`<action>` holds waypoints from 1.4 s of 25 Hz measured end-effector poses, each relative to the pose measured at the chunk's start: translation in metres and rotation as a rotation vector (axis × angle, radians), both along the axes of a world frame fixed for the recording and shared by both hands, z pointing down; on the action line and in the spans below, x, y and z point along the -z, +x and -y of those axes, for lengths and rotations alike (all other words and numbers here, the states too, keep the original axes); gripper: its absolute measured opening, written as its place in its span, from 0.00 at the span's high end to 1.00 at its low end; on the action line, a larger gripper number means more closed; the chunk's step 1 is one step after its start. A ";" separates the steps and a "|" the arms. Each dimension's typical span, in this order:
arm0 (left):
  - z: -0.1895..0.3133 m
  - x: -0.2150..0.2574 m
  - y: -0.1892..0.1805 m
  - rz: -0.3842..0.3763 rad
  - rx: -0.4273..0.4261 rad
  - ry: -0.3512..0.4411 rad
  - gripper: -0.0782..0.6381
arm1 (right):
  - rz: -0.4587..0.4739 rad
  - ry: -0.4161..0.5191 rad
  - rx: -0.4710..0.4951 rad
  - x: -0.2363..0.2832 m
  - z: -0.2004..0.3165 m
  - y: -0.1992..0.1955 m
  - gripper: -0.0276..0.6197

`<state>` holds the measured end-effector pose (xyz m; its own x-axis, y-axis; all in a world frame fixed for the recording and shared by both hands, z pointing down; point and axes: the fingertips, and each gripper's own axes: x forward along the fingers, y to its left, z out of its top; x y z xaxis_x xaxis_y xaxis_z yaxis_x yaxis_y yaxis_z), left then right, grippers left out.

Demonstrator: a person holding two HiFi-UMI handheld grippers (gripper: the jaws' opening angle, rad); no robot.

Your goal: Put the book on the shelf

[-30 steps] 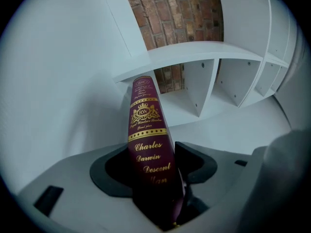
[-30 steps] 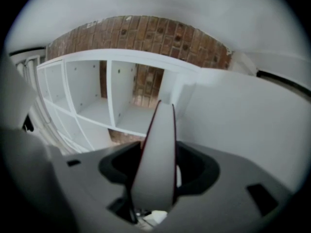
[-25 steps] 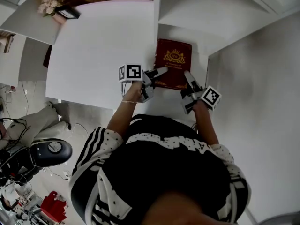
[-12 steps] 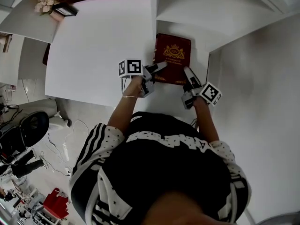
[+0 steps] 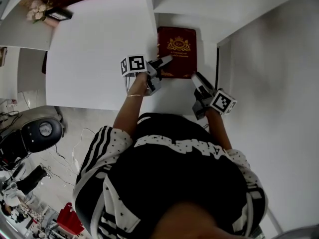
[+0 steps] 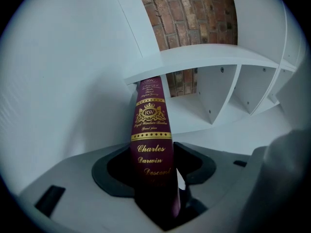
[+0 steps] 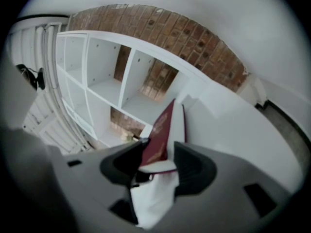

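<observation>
Left gripper (image 6: 154, 171) pinches the book (image 6: 149, 130) across its thickness. The maroon spine with gold lettering stands between the two dark jaws, which are closing on it. Right gripper (image 7: 156, 161) has the book's near corner between its jaw tips, showing red cover and white page edges. Those jaws are closing too. They appear to press both faces, though only the corner sits inside them.

Ahead of both grippers the book runs away from the jaws into a compartment of the shelf. Its far end reaches under a white shelf board (image 6: 204, 57). On the left gripper's side, a broad white surface (image 5: 99, 49) lies just beside the spine. Beyond the board, past the book's far end, more white compartments open onto a brick wall (image 6: 184, 13).

Compared with a second ago, the right gripper has slid back along the book's side edge. It now sits only at the near corner, and both pairs of jaws stand narrower. The book, slightly skewed before, now lies square with the compartment's side.

This suggests the book is nearly placed. What is left is likely a final push inward and then letting go. With so little of the corner in the right jaws, that hold could slip first.
</observation>
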<state>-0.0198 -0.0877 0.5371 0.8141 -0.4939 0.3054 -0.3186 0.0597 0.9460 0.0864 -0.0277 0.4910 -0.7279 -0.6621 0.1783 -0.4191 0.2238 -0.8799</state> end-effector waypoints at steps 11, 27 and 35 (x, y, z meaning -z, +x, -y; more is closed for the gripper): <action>0.004 0.013 -0.006 -0.015 0.071 0.021 0.52 | 0.008 -0.121 -0.090 -0.001 -0.012 -0.001 0.80; -0.004 0.013 -0.004 0.010 0.092 0.040 0.50 | 0.080 -0.226 -0.242 -0.010 -0.003 0.012 0.84; -0.018 0.012 -0.001 0.027 0.072 0.030 0.47 | 0.126 -0.231 -0.267 -0.008 0.001 0.012 0.84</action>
<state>-0.0209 -0.0695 0.5251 0.7679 -0.5604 0.3104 -0.3396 0.0548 0.9390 0.0983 -0.0283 0.4985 -0.5605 -0.7845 0.2653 -0.3214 -0.0891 -0.9427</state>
